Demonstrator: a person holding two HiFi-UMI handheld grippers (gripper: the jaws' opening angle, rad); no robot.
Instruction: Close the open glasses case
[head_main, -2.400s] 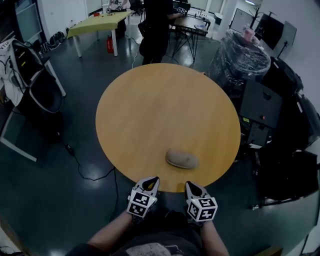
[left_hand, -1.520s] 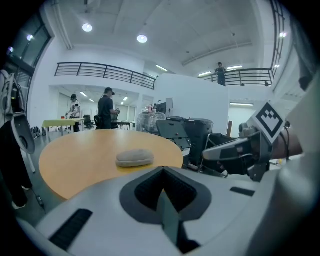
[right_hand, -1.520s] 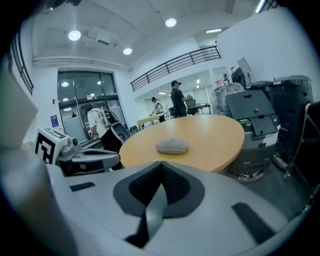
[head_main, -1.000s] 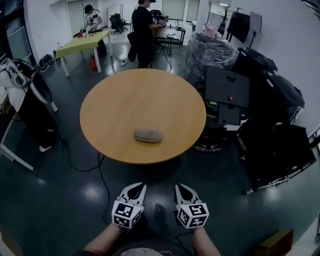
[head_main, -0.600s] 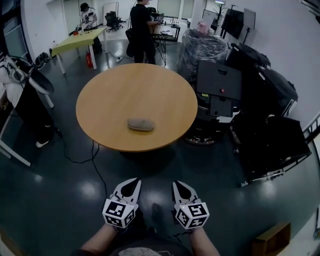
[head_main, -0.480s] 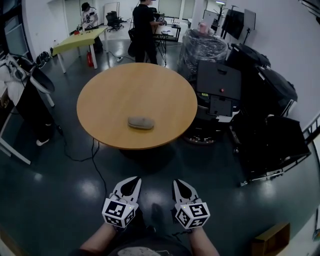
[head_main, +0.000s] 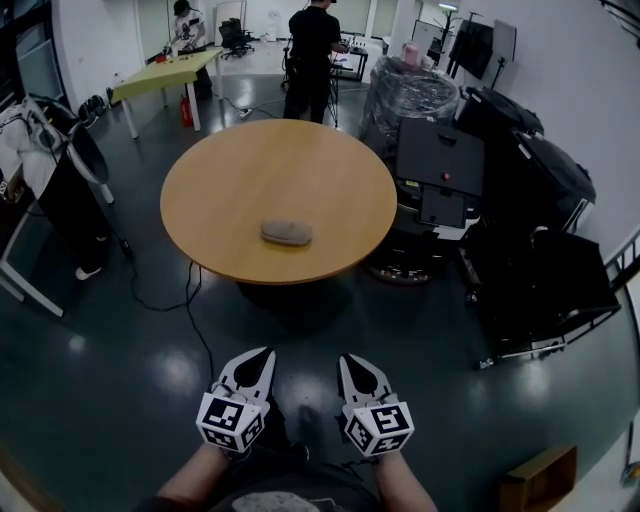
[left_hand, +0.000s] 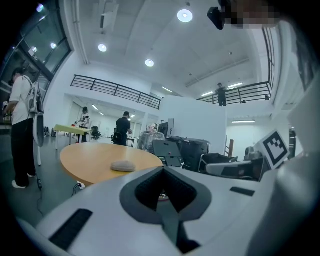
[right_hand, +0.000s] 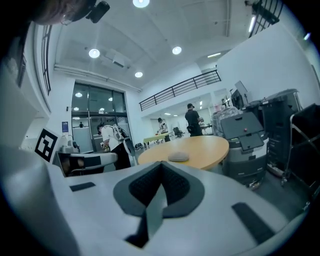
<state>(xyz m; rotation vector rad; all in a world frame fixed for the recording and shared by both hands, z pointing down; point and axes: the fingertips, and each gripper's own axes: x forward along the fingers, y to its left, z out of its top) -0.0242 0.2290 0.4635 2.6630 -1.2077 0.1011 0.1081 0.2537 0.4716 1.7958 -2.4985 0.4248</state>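
Observation:
The glasses case (head_main: 286, 232) is a beige oval lump lying on the round wooden table (head_main: 270, 165), near its front edge. From here its lid looks down and no gap shows. It also appears small and far off in the left gripper view (left_hand: 123, 166) and the right gripper view (right_hand: 178, 157). My left gripper (head_main: 260, 354) and right gripper (head_main: 348, 360) hang low by my body over the dark floor, well short of the table. Both are shut with nothing in them; their jaws meet in the left (left_hand: 162, 172) and right (right_hand: 161, 167) gripper views.
A plastic-wrapped pallet (head_main: 408, 90) and black equipment carts (head_main: 440, 185) crowd the table's right side. A cable (head_main: 190, 310) runs across the floor at the left. A person (head_main: 315, 50) stands beyond the table by a green table (head_main: 165, 70). A cardboard box (head_main: 540, 480) sits bottom right.
I have backed away from the table: 2.4 s ago the grippers were at its front edge by the case, now open floor lies between. Both grippers stay shut.

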